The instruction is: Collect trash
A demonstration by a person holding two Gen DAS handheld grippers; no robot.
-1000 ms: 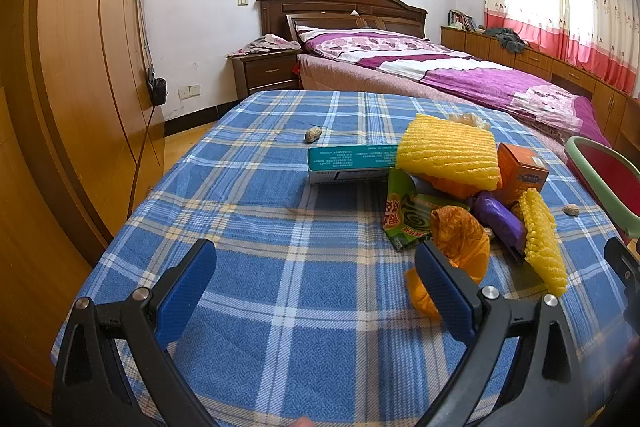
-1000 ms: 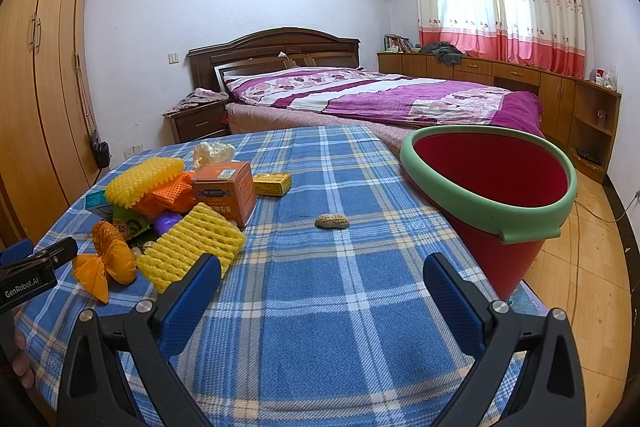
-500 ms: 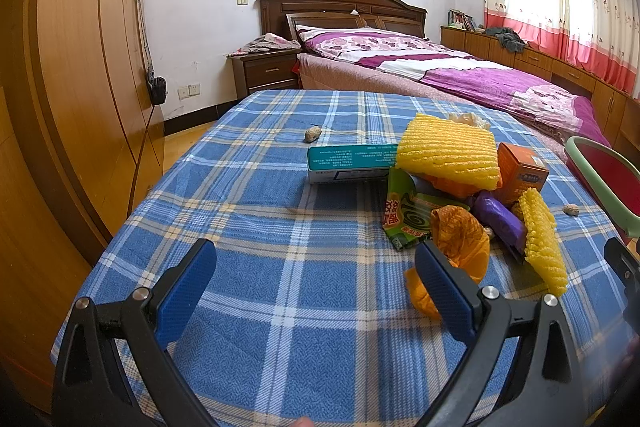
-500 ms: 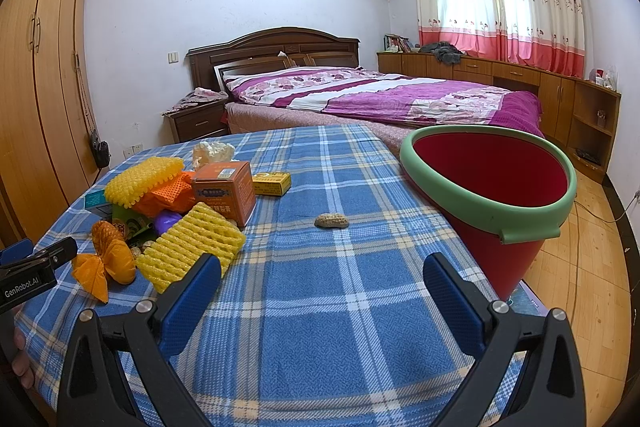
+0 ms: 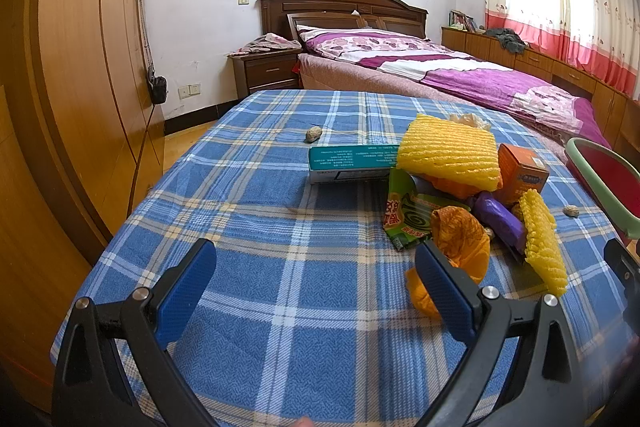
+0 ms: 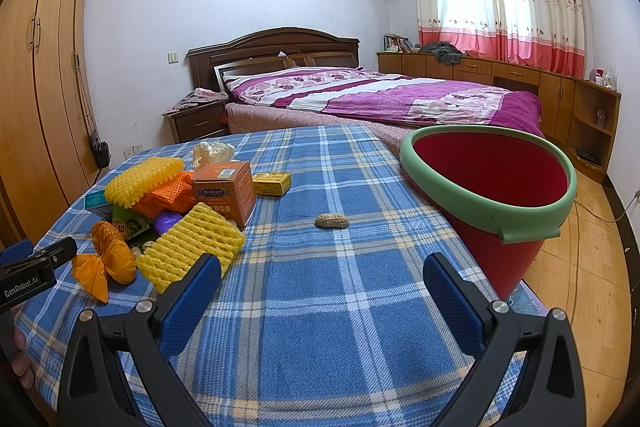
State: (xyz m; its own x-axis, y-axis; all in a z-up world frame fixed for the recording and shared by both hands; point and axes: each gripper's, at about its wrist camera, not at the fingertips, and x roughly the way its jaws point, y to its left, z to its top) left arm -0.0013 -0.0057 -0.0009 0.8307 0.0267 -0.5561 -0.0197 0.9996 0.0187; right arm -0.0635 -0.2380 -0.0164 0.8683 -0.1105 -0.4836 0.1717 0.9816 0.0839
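A heap of trash lies on the blue plaid table [image 5: 256, 211]: yellow foam nets [image 5: 448, 151] [image 6: 192, 245], an orange box [image 6: 224, 191], a teal box [image 5: 352, 163], a green wrapper [image 5: 408, 219], a purple wrapper [image 5: 500, 219], an orange wrapper [image 5: 460, 243] [image 6: 108, 259], a small yellow box [image 6: 272, 183] and peanuts [image 6: 331, 220] [image 5: 313, 133]. A red bucket with a green rim [image 6: 492, 199] stands at the table's right edge. My left gripper [image 5: 316, 267] is open, near the orange wrapper. My right gripper [image 6: 322, 275] is open over bare cloth.
A bed [image 6: 380, 99] with a purple cover stands behind the table. A wooden wardrobe [image 5: 72, 67] runs along the left. Low cabinets [image 6: 520, 79] line the window wall. The wooden floor [image 6: 592, 227] lies to the right of the bucket.
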